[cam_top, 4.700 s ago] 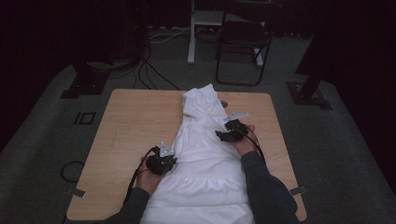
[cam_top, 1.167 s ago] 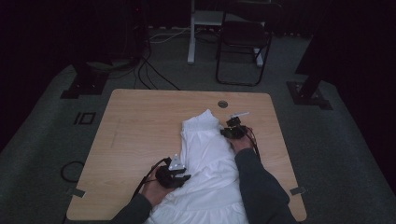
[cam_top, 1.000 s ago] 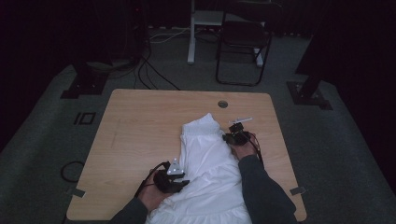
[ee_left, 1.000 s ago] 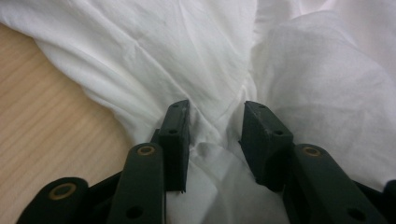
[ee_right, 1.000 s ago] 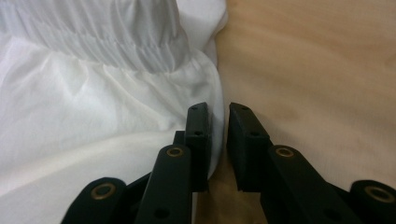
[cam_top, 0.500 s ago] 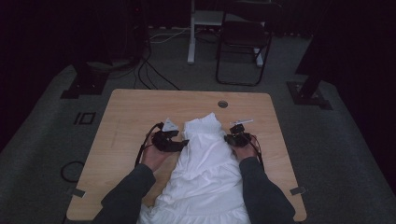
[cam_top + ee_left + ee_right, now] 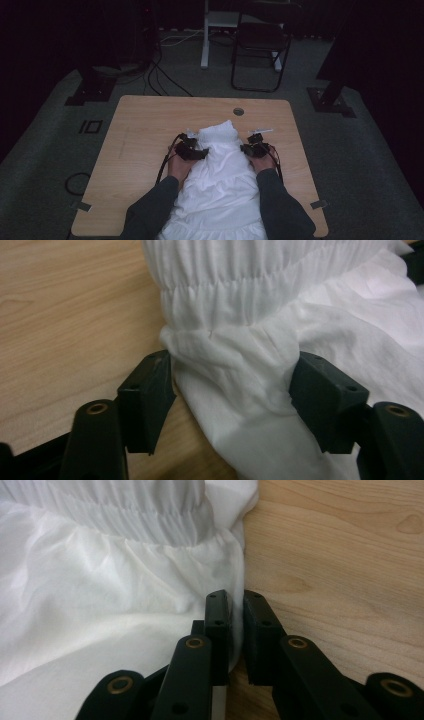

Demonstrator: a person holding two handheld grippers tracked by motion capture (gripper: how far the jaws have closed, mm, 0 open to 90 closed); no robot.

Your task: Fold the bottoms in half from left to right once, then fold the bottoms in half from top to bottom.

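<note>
Fingers [image 7: 220, 625] of my right gripper [image 7: 236, 630] pinch the edge of the white garment [image 7: 220, 185] – thin cloth clamped tight between them. Jaws of my left gripper [image 7: 232, 390] have just been opening and stand wide around a bunched fold – the garment lies on the wooden table [image 7: 145, 125], draped toward me.

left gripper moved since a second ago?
Yes. The left gripper went up the table toward its round hole, jaws just opening around the white garment.
</note>
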